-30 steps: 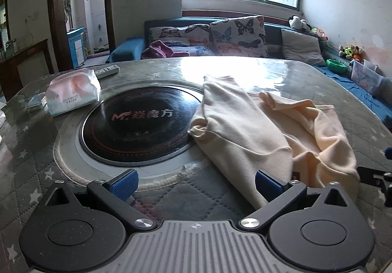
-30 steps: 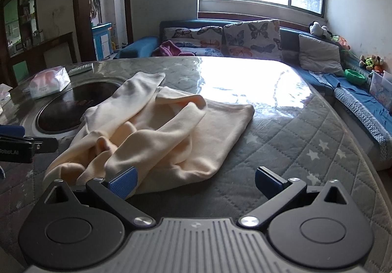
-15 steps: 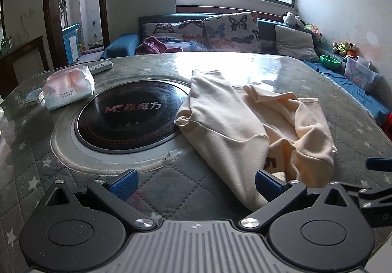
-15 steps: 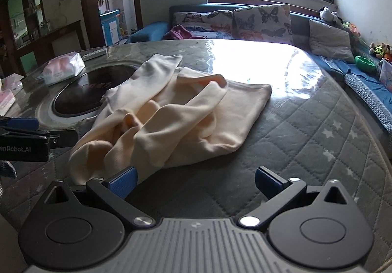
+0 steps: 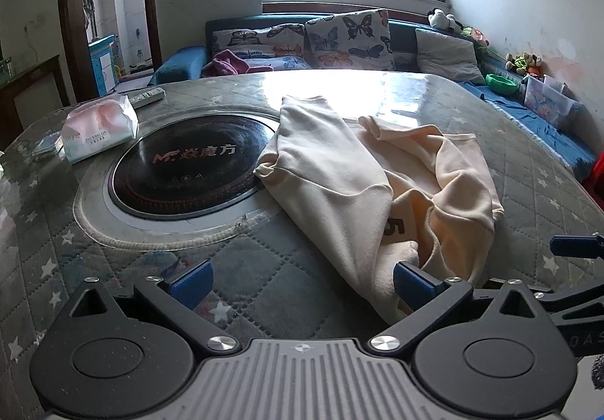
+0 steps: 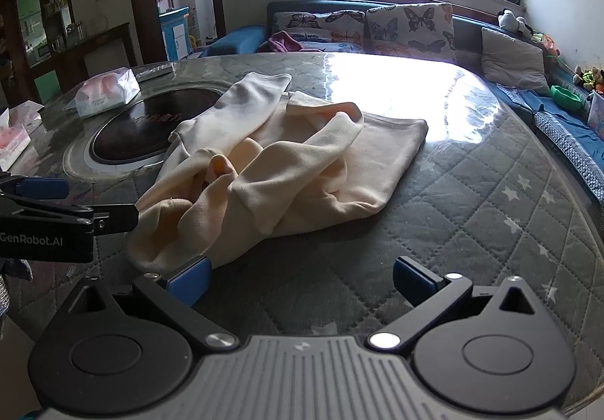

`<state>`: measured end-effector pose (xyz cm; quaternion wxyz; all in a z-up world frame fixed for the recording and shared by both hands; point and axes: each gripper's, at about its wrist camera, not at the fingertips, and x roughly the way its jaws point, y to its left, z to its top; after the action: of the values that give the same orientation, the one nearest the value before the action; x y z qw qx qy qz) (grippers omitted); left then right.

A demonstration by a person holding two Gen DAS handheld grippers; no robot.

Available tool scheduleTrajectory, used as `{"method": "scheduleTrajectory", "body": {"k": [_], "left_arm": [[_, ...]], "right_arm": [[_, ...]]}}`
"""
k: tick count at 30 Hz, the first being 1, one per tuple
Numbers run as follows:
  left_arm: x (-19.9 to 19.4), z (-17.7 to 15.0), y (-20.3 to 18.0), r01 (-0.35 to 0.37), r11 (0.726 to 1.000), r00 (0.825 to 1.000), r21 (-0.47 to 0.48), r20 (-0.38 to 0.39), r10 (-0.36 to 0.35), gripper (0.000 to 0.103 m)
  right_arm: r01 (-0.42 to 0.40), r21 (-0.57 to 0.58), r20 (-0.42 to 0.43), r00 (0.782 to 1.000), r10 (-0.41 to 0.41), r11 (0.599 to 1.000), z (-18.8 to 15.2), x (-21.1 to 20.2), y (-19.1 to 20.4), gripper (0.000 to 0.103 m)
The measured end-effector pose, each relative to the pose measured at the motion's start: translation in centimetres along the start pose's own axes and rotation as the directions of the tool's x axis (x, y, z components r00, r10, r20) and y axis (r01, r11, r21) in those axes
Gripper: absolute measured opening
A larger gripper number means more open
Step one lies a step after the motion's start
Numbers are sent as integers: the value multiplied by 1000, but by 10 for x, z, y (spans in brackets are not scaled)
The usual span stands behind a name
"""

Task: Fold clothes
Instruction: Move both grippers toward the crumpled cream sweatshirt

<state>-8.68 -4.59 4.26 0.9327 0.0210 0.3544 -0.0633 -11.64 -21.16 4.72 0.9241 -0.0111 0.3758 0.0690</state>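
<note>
A cream long-sleeved garment (image 5: 362, 178) lies crumpled on the quilted grey table (image 5: 264, 291), one sleeve stretched toward the far side; a dark "5" print shows in its folds. In the right wrist view the same garment (image 6: 287, 163) is bunched in the middle of the table. My left gripper (image 5: 300, 282) is open at the near edge, its right finger touching the garment's near hem. My right gripper (image 6: 300, 278) is open too, with its left finger at the hem's near corner. Each gripper shows in the other's view: the right gripper (image 5: 573, 246) and the left gripper (image 6: 56, 208).
A round black cooktop (image 5: 188, 167) is set into the table left of the garment. A tissue pack (image 5: 100, 129), a remote (image 5: 145, 97) and a second tissue box (image 6: 13, 135) lie at the left. A sofa with butterfly cushions (image 5: 347, 35) stands behind.
Both grippers have drawn back toward the table's near edge and now sit close to the garment's near hem. The garment itself has stayed put.
</note>
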Motion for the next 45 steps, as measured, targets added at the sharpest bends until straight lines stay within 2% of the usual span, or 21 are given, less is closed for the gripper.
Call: {"method": "scheduleTrajectory", "body": {"k": [22, 45], "left_arm": [[0, 8, -8, 8, 1000, 1000, 30, 6, -8, 103], [14, 28, -10, 32, 999, 999, 38, 2, -32, 103]], "right_arm": [[-15, -15, 3, 1000, 15, 1000, 4, -2, 2, 103], [-27, -45, 1, 1000, 27, 999, 25, 7, 0, 103]]}}
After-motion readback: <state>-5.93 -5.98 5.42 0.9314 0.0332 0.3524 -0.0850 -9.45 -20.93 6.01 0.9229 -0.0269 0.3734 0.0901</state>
